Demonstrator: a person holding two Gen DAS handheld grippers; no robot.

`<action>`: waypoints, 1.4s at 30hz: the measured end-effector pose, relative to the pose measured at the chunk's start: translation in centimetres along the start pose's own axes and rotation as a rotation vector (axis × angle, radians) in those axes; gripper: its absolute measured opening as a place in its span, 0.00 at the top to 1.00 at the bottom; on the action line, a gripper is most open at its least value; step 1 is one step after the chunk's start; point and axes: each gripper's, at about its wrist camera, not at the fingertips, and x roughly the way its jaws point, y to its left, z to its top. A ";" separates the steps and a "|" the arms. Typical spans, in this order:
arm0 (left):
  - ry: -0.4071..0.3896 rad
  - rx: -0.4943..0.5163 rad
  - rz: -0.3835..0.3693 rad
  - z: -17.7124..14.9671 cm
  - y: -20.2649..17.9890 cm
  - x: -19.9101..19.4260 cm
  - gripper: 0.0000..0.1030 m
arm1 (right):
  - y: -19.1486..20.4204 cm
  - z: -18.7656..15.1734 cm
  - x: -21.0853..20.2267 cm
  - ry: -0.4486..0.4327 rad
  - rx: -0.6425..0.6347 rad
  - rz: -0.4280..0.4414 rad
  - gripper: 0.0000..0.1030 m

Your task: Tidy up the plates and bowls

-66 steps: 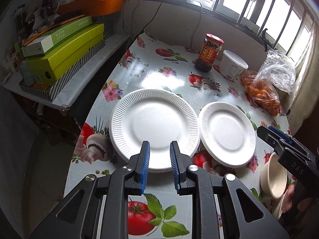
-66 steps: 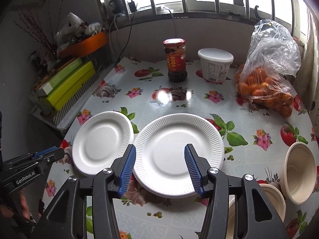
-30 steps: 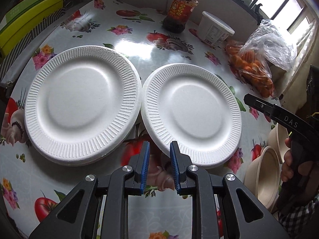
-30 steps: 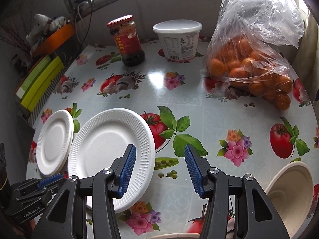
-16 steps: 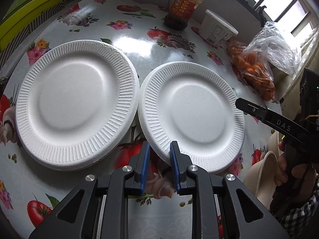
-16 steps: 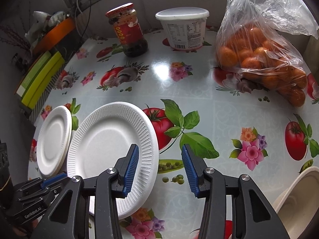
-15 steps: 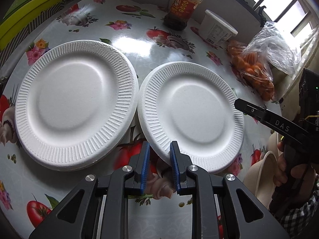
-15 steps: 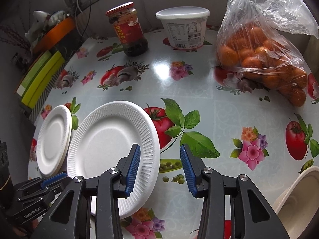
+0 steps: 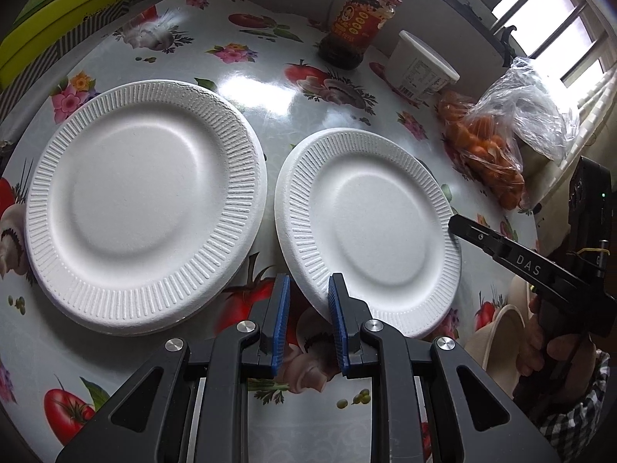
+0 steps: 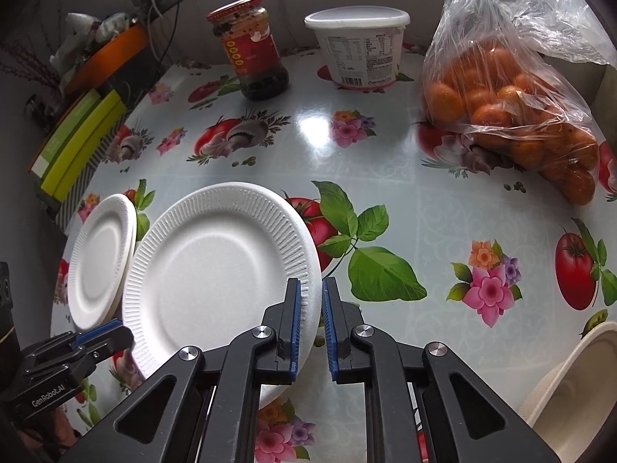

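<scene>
Plate [image 9: 370, 227]: white, round, ribbed rim, smooth centre; seen in the left wrist view on the right of the flowered table [image 9: 277, 123], its near rim tilted up off the cloth. A second plate stack [image 9: 142, 204], same make and lying flat, is set just beside it on the left, apart by a narrow gap. The left gripper [image 9: 304, 320] is seen slightly parted at the tilted plate's near rim, the right finger touching the edge; no grip is made out. The right gripper [image 9: 513, 258] is seen at the plate's far right rim. Bowls [image 9: 497, 332], cream, partly hidden behind that gripper at the right edge. Behind: jar [image 9: 356, 27], dark contents, red label; tub [image 9: 420, 65], white, lidded; bag [image 9: 497, 142], clear plastic, filled with oranges.

Right wrist view: plate [image 10: 219, 266] is shown tilted, its right rim raised and clamped between the right gripper [image 10: 309, 324] fingers, which are closed on it. Plate stack [image 10: 102, 258] at far left, edge-on. Left gripper [image 10: 88, 341] is shown at the lower left by the plate's rim. One bowl [image 10: 578, 378] at lower right, upright, contents not visible. Jar [image 10: 252, 50], tub [image 10: 358, 46] and bag [image 10: 509, 88] stand along the far edge of the table [image 10: 385, 154].
</scene>
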 end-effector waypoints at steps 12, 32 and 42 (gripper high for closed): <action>-0.013 -0.009 -0.008 0.2 0.2 0.0 0.79 | -0.2 -0.1 -0.1 -0.001 0.013 0.010 0.89; -0.065 0.025 -0.001 0.5 -0.6 -1.4 0.79 | 0.1 -0.2 -1.2 -0.035 0.030 0.030 0.89; -0.096 0.033 0.010 0.3 0.0 -3.2 0.79 | 1.7 -0.3 -2.3 -0.054 0.014 0.041 0.89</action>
